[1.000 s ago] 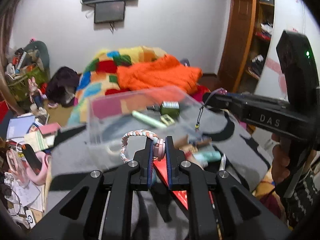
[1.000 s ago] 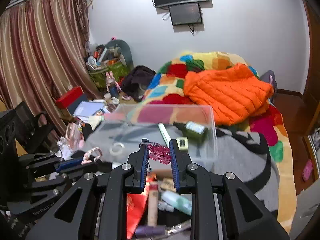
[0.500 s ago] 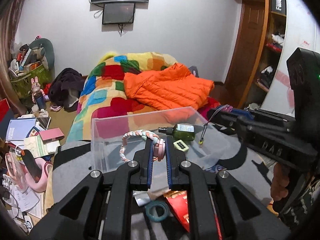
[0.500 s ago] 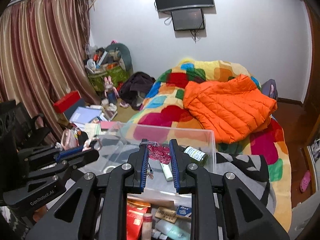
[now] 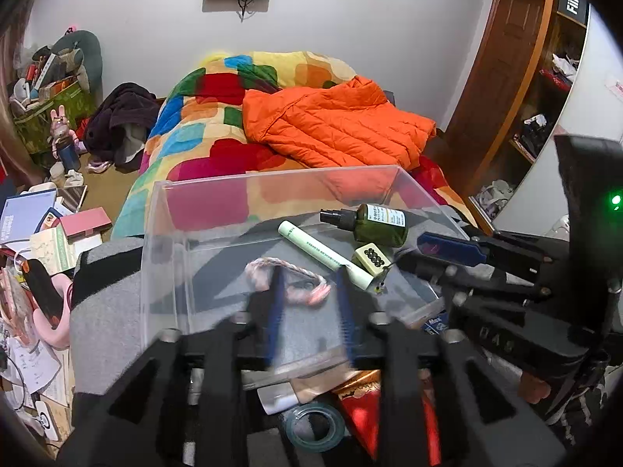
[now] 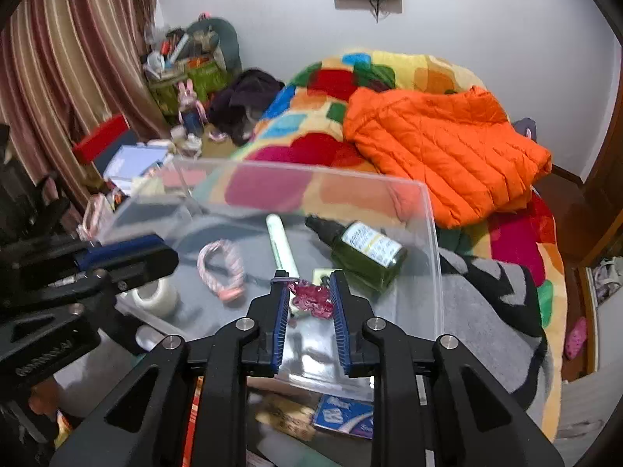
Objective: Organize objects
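A clear plastic box (image 5: 163, 233) stands on a grey blanket and holds a green spray bottle (image 6: 366, 257), a pale green tube (image 5: 323, 253) and a small tile (image 5: 372, 258). A pink and white braided hair band (image 6: 220, 268) lies loose on the box floor. My left gripper (image 5: 308, 288) hovers over it, jaws opening, pads clear of the band. My right gripper (image 6: 310, 292) reaches into the box from the right. Its jaws are opening, but a red charm (image 6: 311, 297) still spans the gap and touches both pads. Each gripper shows at the side of the other's view.
A clear tape roll (image 6: 153, 297) sits by the box's left wall. In front of the box lie a teal tape ring (image 5: 315, 426), a red packet (image 5: 362, 408) and other small items. An orange jacket (image 6: 440, 148) lies on the quilt behind. Books (image 5: 23, 218) litter the floor at left.
Both grippers moved forward and down over the clear box. The left jaws widened and the hair band dropped from them onto the box floor. The right jaws still carry the charm.
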`<state>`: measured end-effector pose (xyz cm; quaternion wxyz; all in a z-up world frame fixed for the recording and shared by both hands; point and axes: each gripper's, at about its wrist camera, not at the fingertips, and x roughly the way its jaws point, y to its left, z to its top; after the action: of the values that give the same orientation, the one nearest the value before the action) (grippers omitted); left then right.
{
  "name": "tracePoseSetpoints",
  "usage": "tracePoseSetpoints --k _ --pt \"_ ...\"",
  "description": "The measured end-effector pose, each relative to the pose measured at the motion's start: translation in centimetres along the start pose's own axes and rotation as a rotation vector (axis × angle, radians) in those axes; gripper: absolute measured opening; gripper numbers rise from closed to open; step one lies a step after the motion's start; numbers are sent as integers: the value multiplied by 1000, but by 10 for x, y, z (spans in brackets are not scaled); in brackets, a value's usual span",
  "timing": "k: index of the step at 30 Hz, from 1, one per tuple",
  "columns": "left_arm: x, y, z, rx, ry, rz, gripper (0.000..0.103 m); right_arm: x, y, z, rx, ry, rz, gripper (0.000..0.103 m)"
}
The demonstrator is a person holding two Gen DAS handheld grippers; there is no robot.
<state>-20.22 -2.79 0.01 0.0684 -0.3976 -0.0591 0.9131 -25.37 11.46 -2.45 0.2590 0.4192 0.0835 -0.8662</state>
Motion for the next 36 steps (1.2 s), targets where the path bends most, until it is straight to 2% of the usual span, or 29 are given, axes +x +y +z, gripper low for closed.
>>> tracePoseSetpoints --k 3,4,8,11,12,15,17,18,19,23,26,31,36 --pt "-8 -5 -2 20 -29 14 46 -5 -2 -3 -4 -17 -26 51" --pt "-11 -7 -3 30 -36 17 46 -8 -1 -5 -13 -28 -44 53" --pt "-26 -11 -5 39 -63 26 63 -22 2 -9 -34 -48 -67 56" --pt "-40 -12 -7 41 -90 40 69 -36 3 -13 -36 -75 -85 64" --pt "-43 -13 -7 40 -94 43 74 -43 3 -15 -38 -90 -98 68" --pt "-54 -13 -13 32 -109 51 86 -58 3 -22 -43 -119 -138 70" --pt "-61 -14 -18 29 -112 59 90 -68 1 -28 -39 -130 -152 74" --pt "-64 -14 -22 28 -113 65 91 -72 0 -32 -33 -134 -156 81" --pt "-67 -15 -26 28 -112 71 91 -77 -2 -37 -23 -142 -164 83" --pt "-67 -21 -47 24 -72 58 95 -87 -15 -58 35 -130 -186 83" --pt "-56 -31 -62 24 -21 36 95 -86 -24 -79 100 -97 -171 83" --pt "-41 -49 -85 37 37 12 95 -80 -25 -110 138 -45 -168 83" --pt "-18 -60 -92 70 69 76 95 -68 -23 -130 174 -1 -145 83"
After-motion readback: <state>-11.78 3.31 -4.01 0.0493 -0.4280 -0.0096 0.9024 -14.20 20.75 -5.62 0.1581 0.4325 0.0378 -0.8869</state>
